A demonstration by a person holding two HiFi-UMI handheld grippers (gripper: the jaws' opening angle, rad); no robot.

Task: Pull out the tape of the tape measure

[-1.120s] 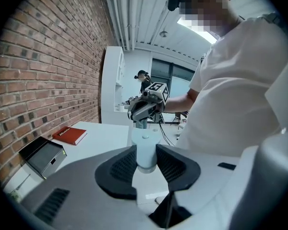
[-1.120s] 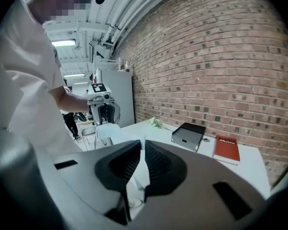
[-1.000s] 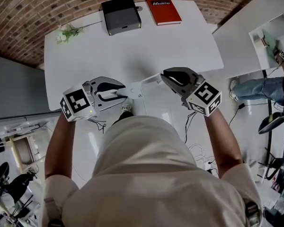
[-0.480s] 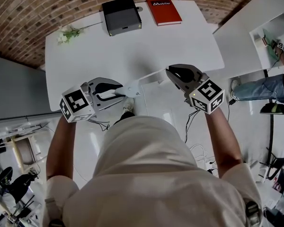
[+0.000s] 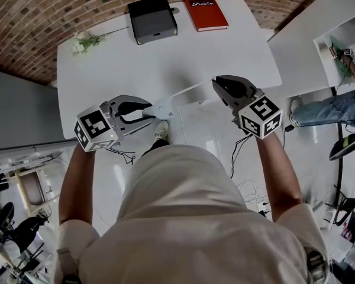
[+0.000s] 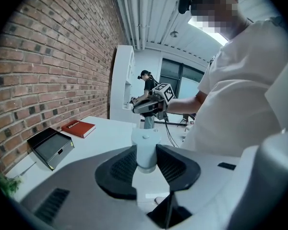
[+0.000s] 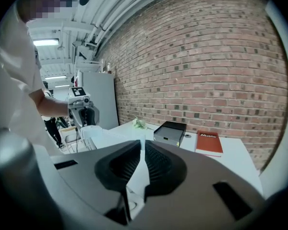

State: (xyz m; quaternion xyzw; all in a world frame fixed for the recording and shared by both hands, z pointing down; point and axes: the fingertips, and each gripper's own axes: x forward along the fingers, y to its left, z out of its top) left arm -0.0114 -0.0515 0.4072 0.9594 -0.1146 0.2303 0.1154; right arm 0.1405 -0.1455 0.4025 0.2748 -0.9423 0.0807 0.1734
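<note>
My left gripper point(image 5: 150, 109) is shut on the small white tape measure case point(image 5: 164, 107), held over the near edge of the white table point(image 5: 225, 46). In the left gripper view the case point(image 6: 145, 147) stands clamped between the dark pads point(image 6: 122, 166). A pale tape point(image 5: 192, 92) runs from the case up and right to my right gripper point(image 5: 216, 85), which is shut on the tape's end. In the right gripper view the tape point(image 7: 142, 169) passes as a thin strip between the nearly closed pads point(image 7: 158, 164), and the case point(image 7: 93, 135) and left gripper point(image 7: 84, 110) show beyond it.
At the table's far edge stand a black box point(image 5: 152, 18) and a red book point(image 5: 205, 12); a sprig of flowers point(image 5: 83, 41) lies at the far left. A second white table point(image 5: 307, 34) is at the right, with another person's legs point(image 5: 334, 108) beside it. Cables lie on the floor.
My right gripper has drifted to the right, away from the case, and the stretch of tape between the two grippers has grown longer. The left gripper has hardly moved.
</note>
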